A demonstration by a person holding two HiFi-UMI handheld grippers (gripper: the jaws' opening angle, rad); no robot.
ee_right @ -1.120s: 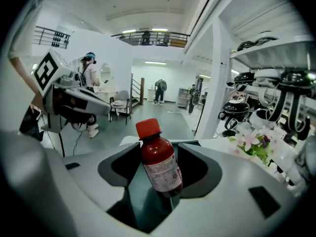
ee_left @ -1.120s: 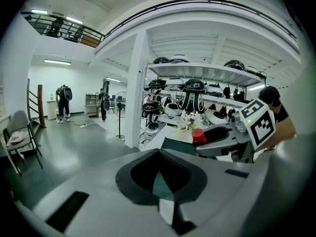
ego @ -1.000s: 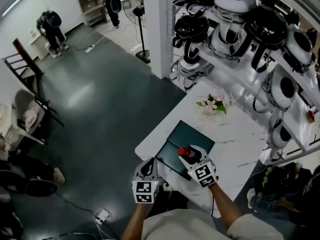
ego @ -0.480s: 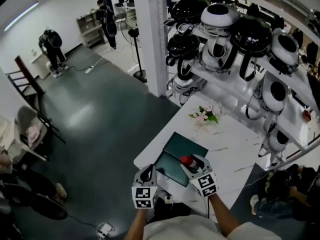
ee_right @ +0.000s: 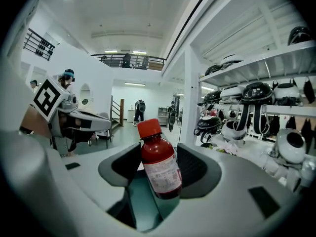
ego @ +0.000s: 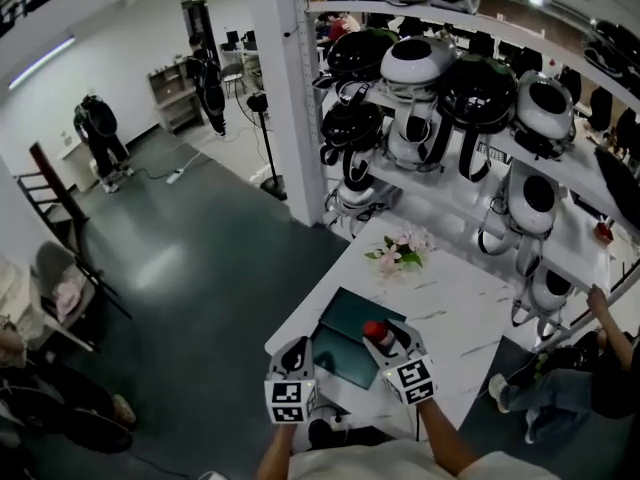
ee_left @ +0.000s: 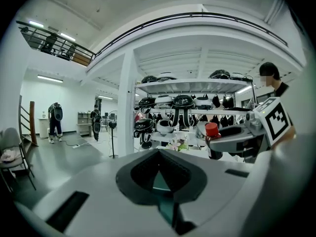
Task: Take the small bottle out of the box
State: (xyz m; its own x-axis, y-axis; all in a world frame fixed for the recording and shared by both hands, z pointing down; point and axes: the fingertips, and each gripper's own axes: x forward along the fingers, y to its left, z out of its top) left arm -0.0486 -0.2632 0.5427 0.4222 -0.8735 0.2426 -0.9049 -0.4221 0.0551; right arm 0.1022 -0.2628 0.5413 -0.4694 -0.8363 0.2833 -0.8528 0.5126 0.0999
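The extraction step is in hand. The small bottle (ee_right: 160, 169), with a red cap, dark red contents and a white label, is being pinched by its labelled body between the pads of the right gripper (ego: 385, 340). The jaws are being held wide, closed on the bottle, which is being carried slightly tilted. In the head view it is being held above the near right part of the dark green box (ego: 345, 318), apparently clear of it. The box is lying at the near left edge of the white marble table (ego: 470, 313). The left gripper (ee_left: 158, 153) is being held just beside the box at that same edge, its jaws pressed together with nothing between them. A spray of flowers (ego: 395, 255) is lying near the far left edge, well apart from the box.

By judgement, removal is nearly complete. For the next move, bare table surface to the right of the box is being called for: the bottle is to be brought upright, set down on its base, and only then released.
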